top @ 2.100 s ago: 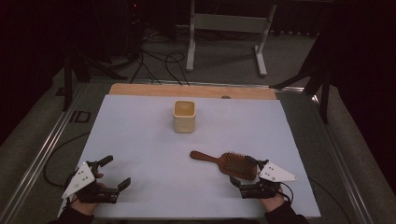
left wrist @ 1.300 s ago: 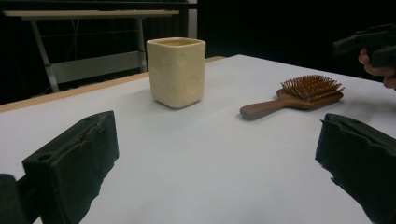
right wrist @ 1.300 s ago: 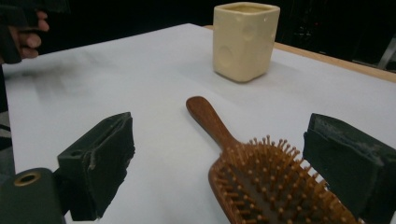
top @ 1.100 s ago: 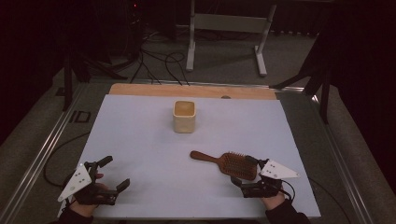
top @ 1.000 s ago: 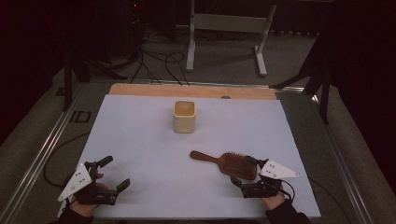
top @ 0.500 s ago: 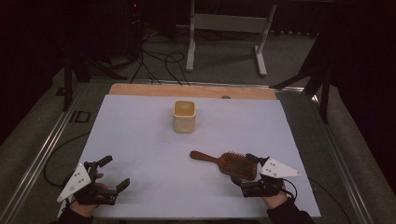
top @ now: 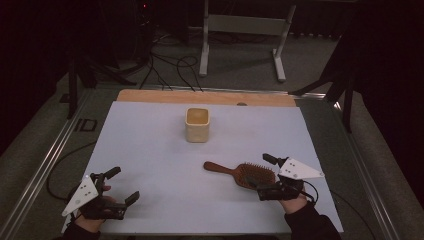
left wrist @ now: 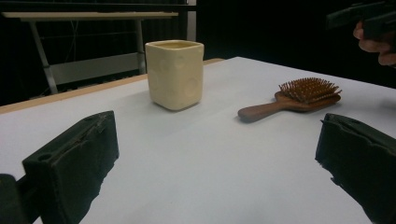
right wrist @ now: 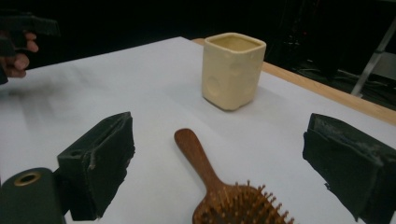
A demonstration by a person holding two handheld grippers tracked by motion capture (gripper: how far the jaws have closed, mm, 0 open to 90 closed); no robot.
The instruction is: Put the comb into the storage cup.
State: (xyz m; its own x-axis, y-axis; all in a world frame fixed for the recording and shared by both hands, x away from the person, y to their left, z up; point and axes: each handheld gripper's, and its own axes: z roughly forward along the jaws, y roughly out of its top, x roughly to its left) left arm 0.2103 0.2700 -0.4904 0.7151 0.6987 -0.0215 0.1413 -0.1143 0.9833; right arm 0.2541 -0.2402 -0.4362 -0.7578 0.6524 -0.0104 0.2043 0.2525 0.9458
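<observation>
Nearest in, the right tool (top: pixel 267 176) sat low on the counter (top: pixel 150 150) with its jaws spread wide, straddling the bristle head of the wooden hairbrush (top: pixel 240 173) without pinching it. In the right gripper view the brush (right wrist: pixel 219 186) lay bristles up between the two black jaws, handle running away toward the cup. Over at the near left corner, the left tool (top: pixel 116 191) rested just as open, gripping nothing, well apart from the brush. Farther up the counter stood the cream square cup (top: pixel 197 124), upright and clear of both tools. The risk, as it looked: closing on the rounded, bristled head could let the brush squirt out or tip, since the pads would meet bristles rather than solid wood. And a long handle swung toward the cup might knock it over.
</observation>
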